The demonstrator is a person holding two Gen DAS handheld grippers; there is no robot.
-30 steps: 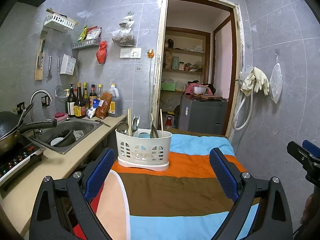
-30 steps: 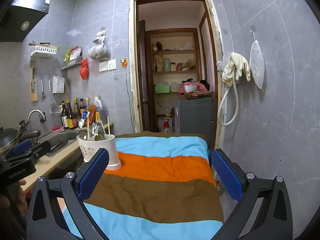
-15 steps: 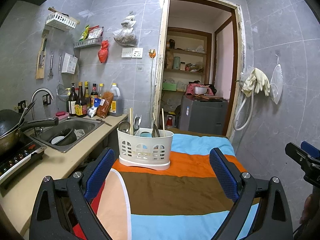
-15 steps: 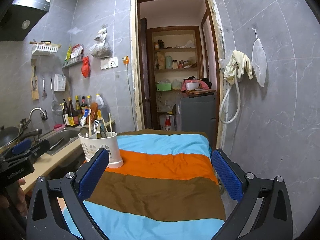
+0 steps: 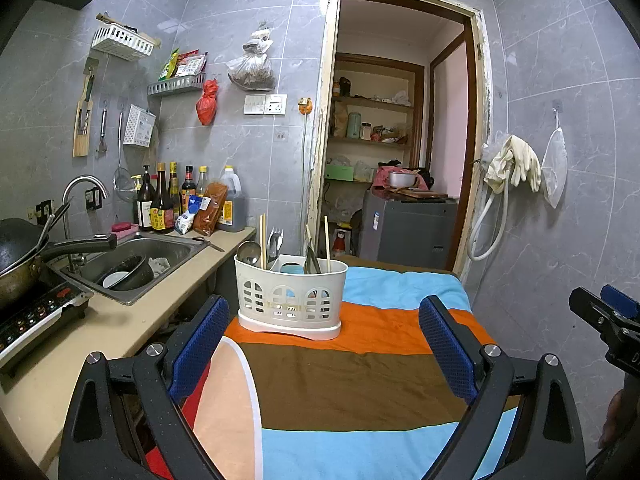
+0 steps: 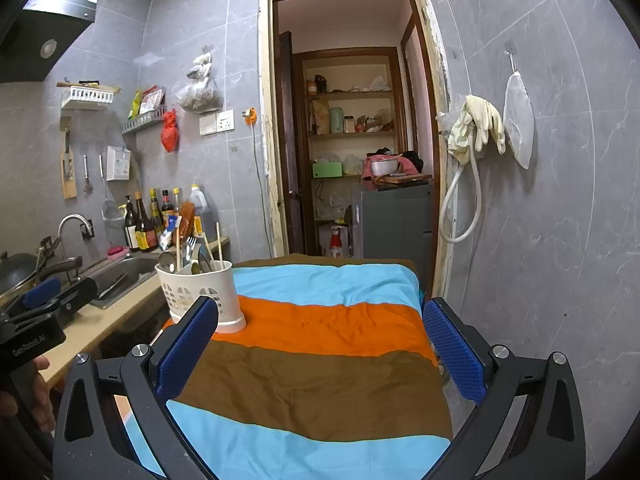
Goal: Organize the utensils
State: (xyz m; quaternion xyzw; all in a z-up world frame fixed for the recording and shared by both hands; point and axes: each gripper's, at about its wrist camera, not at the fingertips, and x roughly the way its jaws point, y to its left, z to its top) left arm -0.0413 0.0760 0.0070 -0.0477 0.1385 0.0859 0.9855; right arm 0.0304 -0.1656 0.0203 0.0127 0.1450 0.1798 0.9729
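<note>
A white slotted utensil caddy [image 5: 291, 295] stands upright on the orange stripe of a striped cloth [image 5: 360, 376] covering a table, near the cloth's left edge and toward its far end, just beside the beige counter [image 5: 80, 344]. Inside the caddy, handles down, are a metal spoon [image 5: 248, 251] at its left end, a wooden chopstick [image 5: 263, 242] next to it, a fork [image 5: 274, 240] behind, a dark metal utensil [image 5: 311, 262] near the middle whose type cannot be made out, and a second chopstick [image 5: 327, 243] toward the right end. The caddy's inner dividers are partly hidden, so which compartment holds what is unclear. The left gripper [image 5: 326, 348] hovers over the cloth's near left part, jaws wide apart and holding nothing, with the caddy ahead between its blue pads [image 5: 199, 350]. The right gripper [image 6: 320, 354] is over the cloth's near right part, jaws likewise spread and empty; the caddy sits ahead to its left. In the steel sink [image 5: 132, 254] set into the counter lie a dark bowl [image 5: 128, 276] and a white dish [image 5: 114, 279]. A row of sauce bottles [image 5: 168, 200] stands at the counter's back edge, against the wall.
</note>
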